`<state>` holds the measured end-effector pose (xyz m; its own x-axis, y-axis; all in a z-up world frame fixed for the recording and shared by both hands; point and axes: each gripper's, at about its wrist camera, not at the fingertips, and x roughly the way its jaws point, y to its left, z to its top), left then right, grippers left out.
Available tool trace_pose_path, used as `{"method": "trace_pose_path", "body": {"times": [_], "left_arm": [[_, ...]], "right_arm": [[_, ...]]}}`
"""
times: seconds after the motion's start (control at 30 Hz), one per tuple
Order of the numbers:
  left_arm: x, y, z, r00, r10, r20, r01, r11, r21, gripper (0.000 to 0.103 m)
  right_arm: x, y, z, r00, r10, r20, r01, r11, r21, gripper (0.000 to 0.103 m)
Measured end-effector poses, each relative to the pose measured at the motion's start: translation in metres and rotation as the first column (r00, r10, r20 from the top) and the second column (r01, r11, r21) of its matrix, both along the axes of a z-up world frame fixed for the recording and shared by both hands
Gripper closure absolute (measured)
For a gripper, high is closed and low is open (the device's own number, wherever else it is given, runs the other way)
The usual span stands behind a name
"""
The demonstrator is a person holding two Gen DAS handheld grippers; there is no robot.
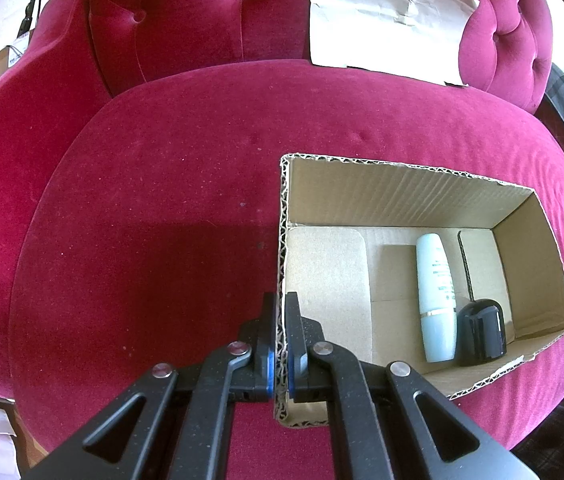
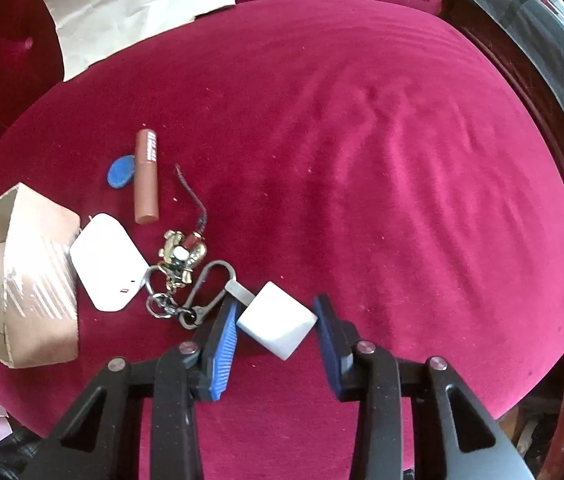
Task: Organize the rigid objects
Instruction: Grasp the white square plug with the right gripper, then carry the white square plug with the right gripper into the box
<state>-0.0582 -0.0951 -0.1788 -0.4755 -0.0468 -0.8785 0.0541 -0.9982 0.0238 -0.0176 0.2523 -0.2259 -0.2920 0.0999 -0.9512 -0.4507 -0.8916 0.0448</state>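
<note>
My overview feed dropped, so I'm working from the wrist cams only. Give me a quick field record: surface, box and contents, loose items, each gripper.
surface: red velvet seat cushion
box: open cardboard box on the cushion
box contents: pale blue tube, black rounded cap-like object
loose items: brown lip gloss tube, blue oval tag, white flat case, keyring with gold charm
left gripper: shut on the box's left wall
right gripper: jaws around white charger cube, contact unclear
</note>
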Motion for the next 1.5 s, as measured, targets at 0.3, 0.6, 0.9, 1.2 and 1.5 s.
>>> {"method": "trace_pose_path", "body": {"times": [0.3,0.6,0.9,1.2,1.5], "left_arm": [[-0.001,-0.001,0.0,1.0,0.004,0.002,-0.004,1.0,0.001,0.1],[-0.004,0.003,-0.002,1.0,0.005,0.002,-0.005,1.0,0.0,0.1],[-0.003,0.002,-0.002,1.0,0.002,0.001,-0.002,1.0,-0.001,0.1],[-0.004,0.001,-0.002,1.0,0.004,0.002,-0.004,1.0,0.002,0.1],[-0.004,0.003,-0.002,1.0,0.006,0.002,-0.006,1.0,0.002,0.1]], "right_arm": [[0.004,-0.009,0.015,1.0,-0.009,-0.014,0.009,0.999,0.042,0.063],[-0.019,-0.034,0.05,0.996,-0.007,-0.091,0.011,0.999,0.045,0.063],[-0.02,-0.04,0.073,0.987,0.035,-0.159,-0.028,0.998,0.05,0.063],[-0.051,-0.077,0.088,0.974,0.11,-0.198,-0.098,0.993,0.066,0.063],[-0.065,-0.119,0.097,0.953,0.206,-0.224,-0.197,0.978,0.063,0.063]]}}
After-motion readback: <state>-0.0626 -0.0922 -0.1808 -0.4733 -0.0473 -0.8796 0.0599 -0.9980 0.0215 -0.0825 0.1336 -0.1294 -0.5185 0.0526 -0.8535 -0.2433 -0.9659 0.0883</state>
